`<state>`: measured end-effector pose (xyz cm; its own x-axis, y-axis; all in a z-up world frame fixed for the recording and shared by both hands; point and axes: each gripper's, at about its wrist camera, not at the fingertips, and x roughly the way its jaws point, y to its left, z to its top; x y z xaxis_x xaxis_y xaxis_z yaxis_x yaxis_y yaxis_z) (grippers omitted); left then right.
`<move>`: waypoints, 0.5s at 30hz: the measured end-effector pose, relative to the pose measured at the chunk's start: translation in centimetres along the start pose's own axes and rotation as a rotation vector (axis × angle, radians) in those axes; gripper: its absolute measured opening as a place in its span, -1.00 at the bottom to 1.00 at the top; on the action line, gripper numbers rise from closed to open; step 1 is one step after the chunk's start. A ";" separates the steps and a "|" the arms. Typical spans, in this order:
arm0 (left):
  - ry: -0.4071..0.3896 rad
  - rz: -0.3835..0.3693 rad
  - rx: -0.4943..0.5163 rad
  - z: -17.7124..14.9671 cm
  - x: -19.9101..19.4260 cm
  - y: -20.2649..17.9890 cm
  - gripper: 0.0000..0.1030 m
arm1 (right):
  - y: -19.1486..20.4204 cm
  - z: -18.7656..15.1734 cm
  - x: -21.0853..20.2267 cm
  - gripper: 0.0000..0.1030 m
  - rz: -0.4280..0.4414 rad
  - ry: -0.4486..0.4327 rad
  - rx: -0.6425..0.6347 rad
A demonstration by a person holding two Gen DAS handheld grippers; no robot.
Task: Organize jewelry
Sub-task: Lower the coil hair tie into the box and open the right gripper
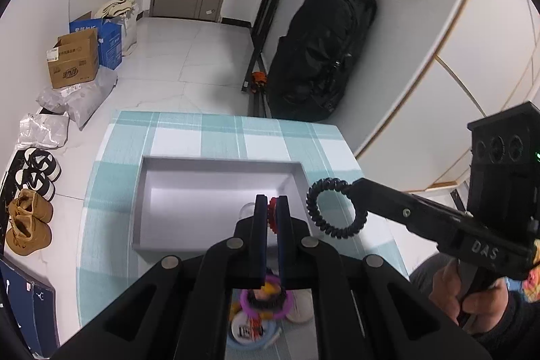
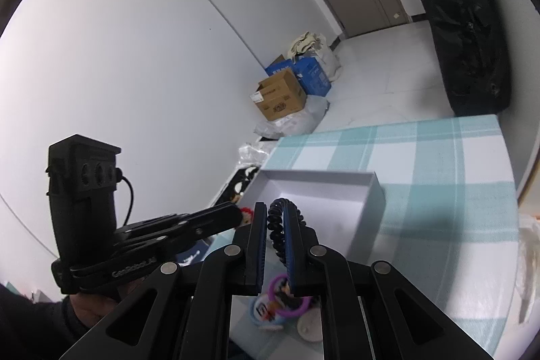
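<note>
Jewelry items are split between the two grippers and a pile at the near edge of the table [image 1: 175, 130], which carries a teal-and-white checked cloth. A shallow white box [image 1: 216, 164], open at the top, sits on the cloth ahead of both grippers; its visible interior is bare.

The left gripper [image 1: 271, 208] hangs over the near part of the box, its fingers drawn together on a small red ornament [image 1: 272, 214]. The right gripper [image 2: 275, 218], seen from the left wrist view entering from the right, is raised just beside the box's right wall; its fingers are clamped on a black spiral coil ring [image 1: 335, 208], which stands upright as an open loop between the two tools, apart from the left gripper.

Below the fingers, near the table edge, lies a purple ring [image 2: 290, 296] on top of a pale blue round container [image 1: 249, 331], with a white disc [image 2: 308, 328] just beside them.
</note>
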<state>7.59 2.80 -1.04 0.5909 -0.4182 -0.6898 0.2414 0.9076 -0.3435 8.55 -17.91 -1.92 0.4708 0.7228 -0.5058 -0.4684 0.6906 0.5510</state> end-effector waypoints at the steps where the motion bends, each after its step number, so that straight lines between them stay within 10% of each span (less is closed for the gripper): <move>1: 0.004 -0.002 -0.008 0.4 0.4 0.3 -0.98 | 0.0 0.3 0.2 -0.82 0.000 0.000 -0.001; 9: 0.085 -0.015 -0.060 1.8 4.0 2.2 -0.97 | -0.9 2.2 3.5 -0.76 -0.045 0.038 -0.010; 11: 0.135 -0.037 -0.069 2.0 4.6 2.4 -0.75 | -1.5 2.3 4.2 -0.62 -0.061 0.056 0.001; 13: 0.151 -0.057 -0.082 2.0 4.7 2.5 -0.12 | -2.0 2.2 4.2 -0.56 -0.037 0.056 0.010; 15: 0.131 -0.056 -0.081 2.0 4.3 2.5 -0.05 | -2.4 2.1 3.6 0.01 -0.038 0.039 0.006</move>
<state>12.25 3.30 -3.59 0.4712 -0.4745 -0.7435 0.2050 0.8788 -0.4309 12.92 -16.95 -3.69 0.4590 0.6966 -0.5515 -0.4464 0.7175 0.5348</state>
